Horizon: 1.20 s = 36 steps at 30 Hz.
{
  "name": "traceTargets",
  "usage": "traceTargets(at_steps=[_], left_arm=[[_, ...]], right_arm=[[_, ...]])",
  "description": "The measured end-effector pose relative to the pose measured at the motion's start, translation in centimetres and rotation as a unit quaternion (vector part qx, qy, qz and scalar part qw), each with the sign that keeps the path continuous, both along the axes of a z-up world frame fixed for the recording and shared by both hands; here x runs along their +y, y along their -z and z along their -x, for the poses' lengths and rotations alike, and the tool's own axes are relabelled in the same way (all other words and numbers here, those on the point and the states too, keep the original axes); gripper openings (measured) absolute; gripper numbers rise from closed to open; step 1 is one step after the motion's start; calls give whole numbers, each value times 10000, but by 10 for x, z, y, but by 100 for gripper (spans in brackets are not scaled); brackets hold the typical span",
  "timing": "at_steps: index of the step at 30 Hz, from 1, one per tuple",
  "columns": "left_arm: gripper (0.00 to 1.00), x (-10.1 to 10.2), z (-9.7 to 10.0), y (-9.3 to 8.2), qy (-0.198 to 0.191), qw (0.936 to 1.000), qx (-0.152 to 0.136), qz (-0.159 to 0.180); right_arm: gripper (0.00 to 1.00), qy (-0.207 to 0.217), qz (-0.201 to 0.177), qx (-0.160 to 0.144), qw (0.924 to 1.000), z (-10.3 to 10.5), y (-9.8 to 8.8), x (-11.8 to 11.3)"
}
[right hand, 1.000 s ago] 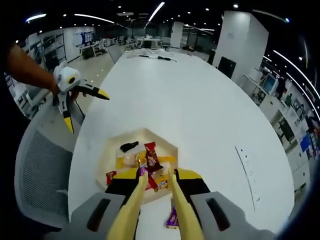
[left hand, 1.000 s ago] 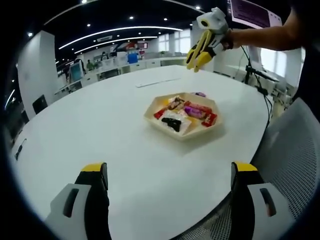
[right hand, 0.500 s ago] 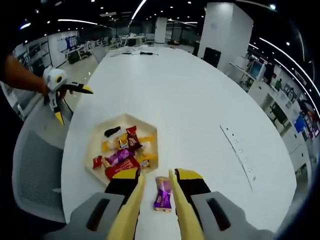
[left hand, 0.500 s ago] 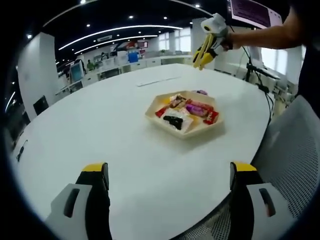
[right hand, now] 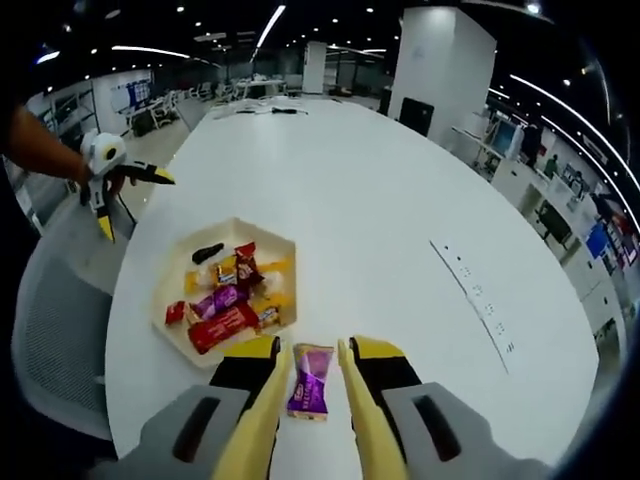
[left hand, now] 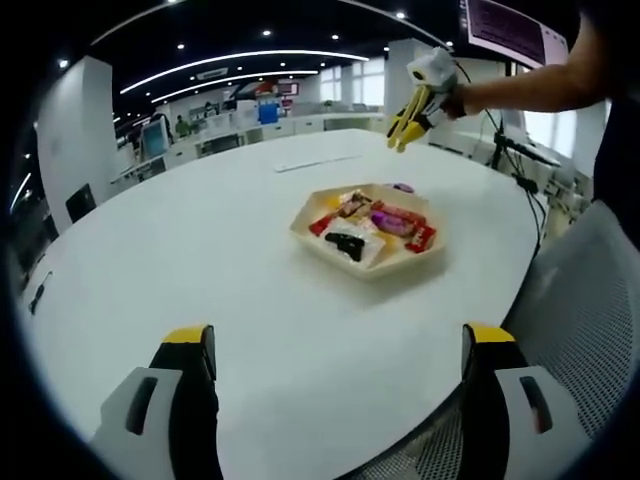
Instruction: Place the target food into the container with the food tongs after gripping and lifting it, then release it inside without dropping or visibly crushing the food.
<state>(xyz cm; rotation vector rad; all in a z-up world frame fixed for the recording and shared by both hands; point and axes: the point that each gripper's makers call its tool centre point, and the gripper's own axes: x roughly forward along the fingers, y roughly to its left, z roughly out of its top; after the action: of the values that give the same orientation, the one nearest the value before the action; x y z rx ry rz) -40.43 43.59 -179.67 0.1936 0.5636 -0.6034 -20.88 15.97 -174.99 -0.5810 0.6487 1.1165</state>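
Looking down the right claw (right hand: 310,380) at a white oval bench (right hand: 400,220), with yellow tongs running along its two jaws and their tips standing slightly apart on either side of a purple-wrapped candy (right hand: 309,380) lying flat on the bench, just beside the near edge of the hexagonal tray (right hand: 170,290); hard to tell whether the tips are touching the wrapper, nothing being squeezed or lifted. Holding a heap of wrapped snacks in that tray: a long red bar (right hand: 222,327), a purple piece, a dark one, yellow ones, printing too small to read. Showing the left claw (right hand: 125,195) far off at the bench's edge, jaws spread wide, gripped by a hand whose arm is cut off by the frame. Looking from the left claw (left hand: 340,350) across the same bench (left hand: 200,250), jaws wide apart with nothing between them, their bases cropped at the bottom. Showing the tray (left hand: 400,262) well ahead, the purple candy (left hand: 402,187) peeking out mostly hidden behind its far rim, and the right claw (left hand: 405,138) hanging above and beyond it, tongs pointing down. Grey mesh chair (left hand: 590,320) partly cut off at the side.
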Motion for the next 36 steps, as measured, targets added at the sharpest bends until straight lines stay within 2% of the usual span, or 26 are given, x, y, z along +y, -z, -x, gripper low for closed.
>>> traceTargets(at_steps=[1,3,18,26,30,34,35,36], left_arm=[[99,0,0,0,3,10000,4,15],[99,0,0,1,-11,10000,21,1],[99,-1,2,3,-12,9999,103,38],[99,0,2,6,-14,9999,142,2],[99,0,2,7,-14,9999,166,-16],[99,0,2,7,-17,9998,182,-7],[99,-1,3,6,-15,9998,176,3],[99,0,2,6,-17,9999,167,-11]], right_arm=[[27,0,7,0,10000,0,1,-1],[27,113,50,185,9998,0,10,-4],[27,414,-22,323,9986,-4,59,-12],[28,419,-43,424,9982,-2,69,-6],[28,371,43,395,9985,-3,76,-5],[26,332,227,521,9978,3,89,-4],[25,373,227,411,9982,0,88,-5],[24,469,213,432,9977,-1,86,-6]])
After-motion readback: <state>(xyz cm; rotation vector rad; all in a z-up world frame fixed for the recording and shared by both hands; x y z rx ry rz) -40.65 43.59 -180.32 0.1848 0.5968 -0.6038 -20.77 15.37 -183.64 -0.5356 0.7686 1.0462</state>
